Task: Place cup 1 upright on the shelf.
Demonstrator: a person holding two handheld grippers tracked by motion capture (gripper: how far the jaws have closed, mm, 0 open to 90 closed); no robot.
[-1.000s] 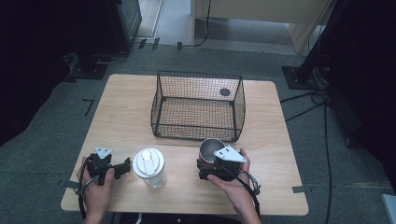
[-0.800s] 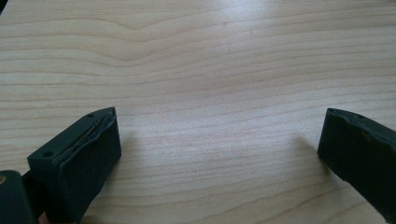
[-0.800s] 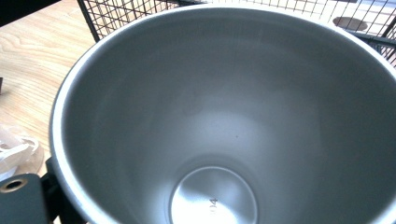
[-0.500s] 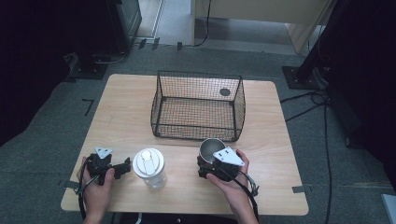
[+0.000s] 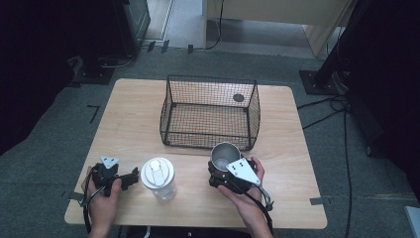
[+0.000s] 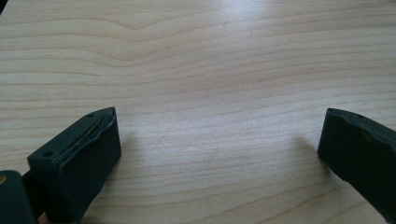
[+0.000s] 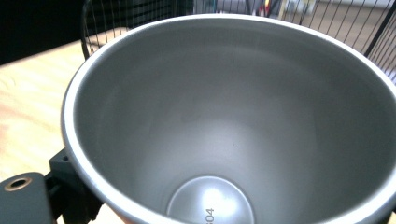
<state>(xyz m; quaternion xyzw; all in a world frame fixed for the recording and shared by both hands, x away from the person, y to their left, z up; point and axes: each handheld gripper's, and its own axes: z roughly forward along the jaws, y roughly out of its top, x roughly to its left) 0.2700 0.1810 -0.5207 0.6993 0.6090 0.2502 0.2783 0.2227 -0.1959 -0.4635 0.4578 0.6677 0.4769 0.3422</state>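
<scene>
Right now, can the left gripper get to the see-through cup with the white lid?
Probably yes. The left gripper sits right beside the lidded cup, its jaws wide open over bare table, with nothing between them.

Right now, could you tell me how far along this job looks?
Nothing looks done: the wire basket is empty. In hand: the right gripper is around the steel cup, apparently gripping. Left: the lidded clear cup stands untouched beside the open left gripper.

Lab or test room — grey carpet (image 5: pixel 59 129), trailing cables (image 5: pixel 341 148), equipment stands (image 5: pixel 317 82).
</scene>
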